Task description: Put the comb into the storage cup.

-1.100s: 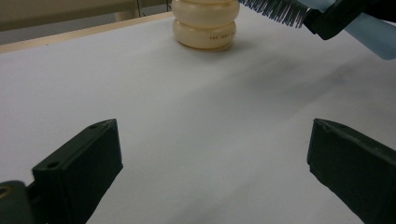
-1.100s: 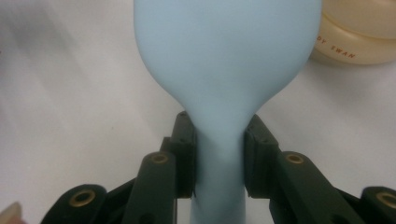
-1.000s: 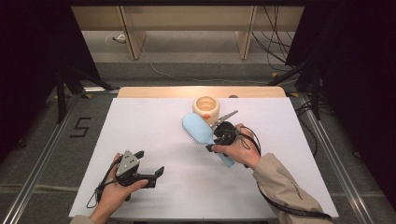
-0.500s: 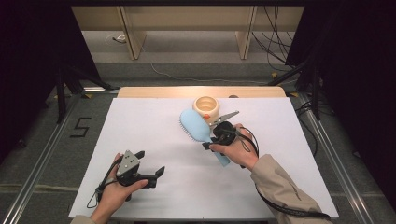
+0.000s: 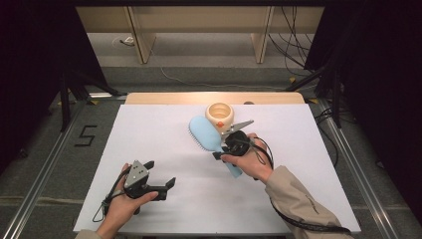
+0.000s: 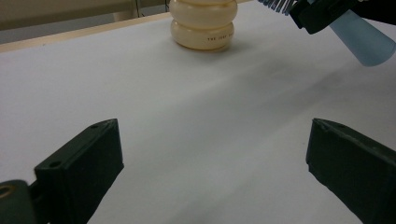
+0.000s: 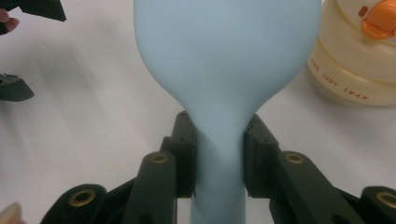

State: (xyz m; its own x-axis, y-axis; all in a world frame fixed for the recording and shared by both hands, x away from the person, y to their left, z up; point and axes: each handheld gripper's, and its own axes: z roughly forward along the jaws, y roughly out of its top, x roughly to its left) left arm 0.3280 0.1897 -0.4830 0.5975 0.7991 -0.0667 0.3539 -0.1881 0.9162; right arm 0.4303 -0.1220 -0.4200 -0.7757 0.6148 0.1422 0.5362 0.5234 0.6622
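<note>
A light blue hairbrush (image 5: 205, 134) hangs tilted over the middle of the white table, bristles facing left and down. My right gripper (image 5: 222, 147) is shut on its neck (image 7: 219, 154), both jaws pressed against the blue handle. The brush handle end (image 6: 366, 39) also appears at the top right of the left gripper view. A cream ring-shaped cup (image 5: 219, 114) with an orange duck detail (image 7: 378, 21) stands just behind the brush. My left gripper (image 5: 160, 175) rests low at the front left of the table, open, with nothing between its jaws (image 6: 212, 163).
The white table top (image 5: 149, 134) has a wooden strip (image 5: 149, 98) along its far edge. Metal rails (image 5: 45, 164) run along both sides of the table. Cables (image 5: 318, 226) trail from the right gripper past the sleeve.
The right gripper has carried the brush slightly left and turned it, so the head now points further from the cup. The left gripper has stayed put.
</note>
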